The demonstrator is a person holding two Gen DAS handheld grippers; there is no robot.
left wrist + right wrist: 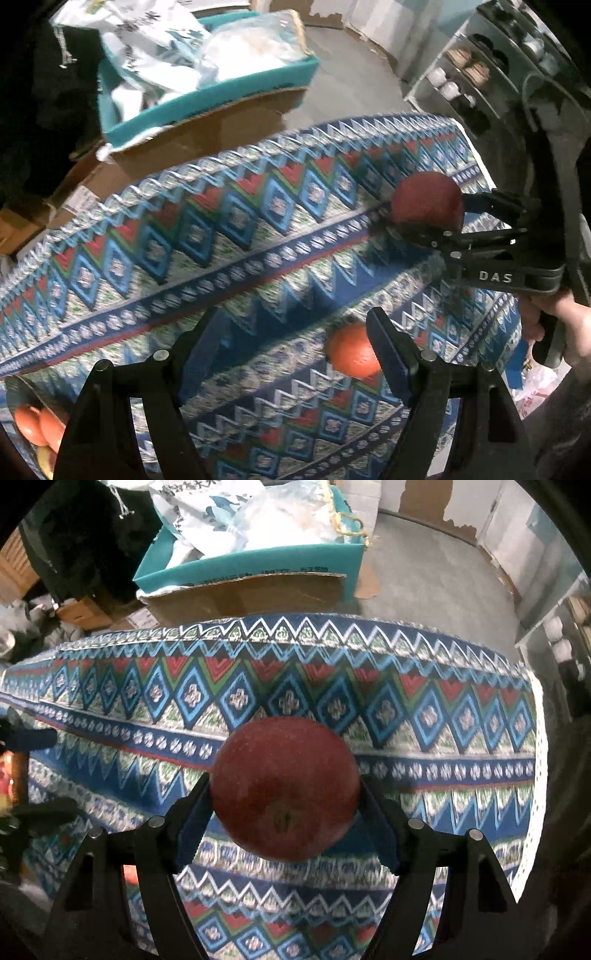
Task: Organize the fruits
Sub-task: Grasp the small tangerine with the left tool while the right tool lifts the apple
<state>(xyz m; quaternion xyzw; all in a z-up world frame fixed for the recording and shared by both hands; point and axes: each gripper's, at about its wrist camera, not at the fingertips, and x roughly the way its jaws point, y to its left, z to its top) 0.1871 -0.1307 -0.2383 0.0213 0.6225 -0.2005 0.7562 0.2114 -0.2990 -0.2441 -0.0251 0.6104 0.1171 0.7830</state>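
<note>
A dark red apple (284, 790) sits between the pads of my right gripper (284, 780), which is shut on it from both sides over the patterned tablecloth (406, 709). In the left wrist view the same apple (424, 197) shows in the right gripper (443, 218) at the right. My left gripper (295, 314) stands open, pointing down at the cloth. An orange (351, 350) lies on the cloth just inside its right finger, partly hidden by it. At the bottom left a dark bowl (16, 387) holds oranges (37, 424).
Beyond the table's far edge stand a teal box (221, 99) stuffed with plastic bags and a brown cardboard box (207, 136). A shelf with cups (458, 81) stands at the right. A hand (569, 325) holds the right gripper's handle.
</note>
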